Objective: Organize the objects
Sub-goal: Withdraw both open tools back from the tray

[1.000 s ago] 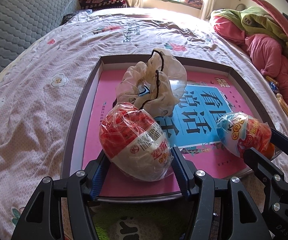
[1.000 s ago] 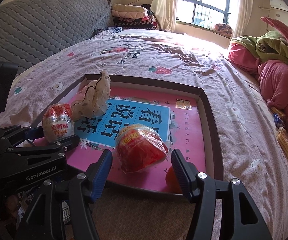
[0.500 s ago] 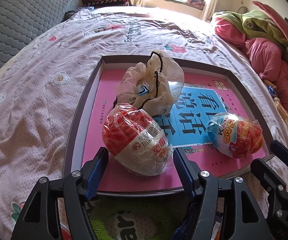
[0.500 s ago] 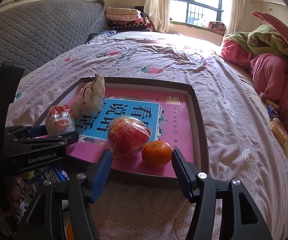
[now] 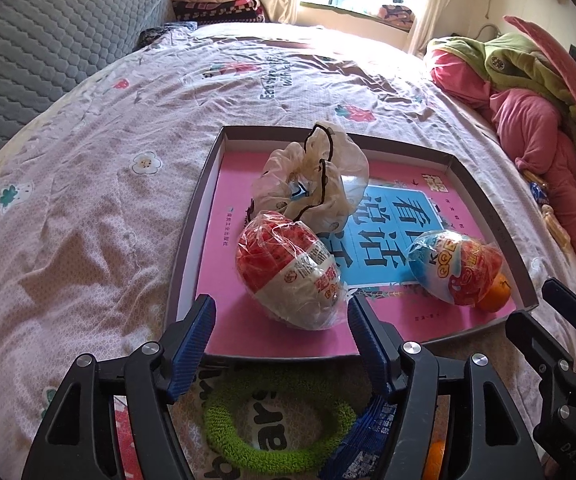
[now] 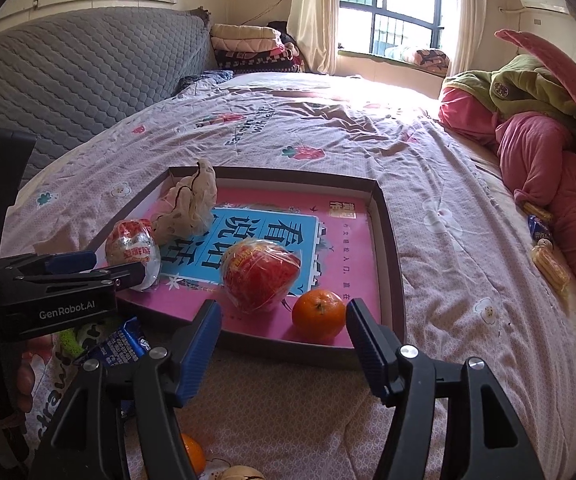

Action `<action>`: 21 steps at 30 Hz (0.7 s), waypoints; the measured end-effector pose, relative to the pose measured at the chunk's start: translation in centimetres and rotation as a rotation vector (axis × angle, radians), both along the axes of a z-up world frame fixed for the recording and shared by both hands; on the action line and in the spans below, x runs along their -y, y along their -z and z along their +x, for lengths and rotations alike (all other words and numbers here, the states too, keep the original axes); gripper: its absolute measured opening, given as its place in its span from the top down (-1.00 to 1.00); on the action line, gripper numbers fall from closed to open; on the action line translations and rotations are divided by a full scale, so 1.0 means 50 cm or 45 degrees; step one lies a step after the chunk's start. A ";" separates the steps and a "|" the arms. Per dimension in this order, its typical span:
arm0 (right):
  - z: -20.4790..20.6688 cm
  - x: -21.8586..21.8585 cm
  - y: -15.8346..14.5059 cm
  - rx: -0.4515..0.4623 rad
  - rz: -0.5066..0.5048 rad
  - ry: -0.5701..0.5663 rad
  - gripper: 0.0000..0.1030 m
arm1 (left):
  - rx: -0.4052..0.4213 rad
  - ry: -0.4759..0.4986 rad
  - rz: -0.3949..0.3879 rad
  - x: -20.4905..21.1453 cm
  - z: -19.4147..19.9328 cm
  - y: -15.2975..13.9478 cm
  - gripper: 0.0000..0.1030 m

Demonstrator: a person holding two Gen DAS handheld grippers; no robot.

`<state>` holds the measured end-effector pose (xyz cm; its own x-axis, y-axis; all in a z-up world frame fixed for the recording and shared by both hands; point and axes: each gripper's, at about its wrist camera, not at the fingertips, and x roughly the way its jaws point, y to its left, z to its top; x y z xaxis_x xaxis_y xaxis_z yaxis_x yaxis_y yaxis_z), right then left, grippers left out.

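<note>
Red-white egg packet (image 5: 290, 276) lies tilted, long axis diagonal, near tray (image 5: 191, 236) front edge. Left tongs (image 5: 281, 344) spread, clear; right tongs (image 6: 283, 340) opening, empty.

Four things are laid out in the shallow tray (image 5: 191, 236) on the bed. A red-and-white wrapped egg (image 5: 290, 274) sits near-left. A crumpled beige bag (image 5: 314, 178) is slumped just behind it. A blue-and-red wrapped egg (image 5: 454, 270) is parked near-right, with an orange (image 6: 319, 314) beside it, probably touching.
</note>
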<state>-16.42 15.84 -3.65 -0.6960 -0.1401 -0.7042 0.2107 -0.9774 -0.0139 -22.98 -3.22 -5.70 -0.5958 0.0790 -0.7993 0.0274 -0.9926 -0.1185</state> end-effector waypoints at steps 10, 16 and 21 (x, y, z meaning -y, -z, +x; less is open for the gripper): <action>0.026 0.001 -0.030 -0.047 -0.023 -0.006 -0.35 | -0.052 -0.011 0.031 0.003 0.038 -0.044 -0.39; 0.038 -0.001 -0.046 -0.066 -0.034 -0.004 -0.36 | -0.102 -0.015 0.044 0.000 0.069 -0.082 -0.45; 0.052 -0.002 -0.069 -0.098 -0.047 -0.007 -0.39 | -0.137 -0.020 0.042 0.002 0.087 -0.112 -0.47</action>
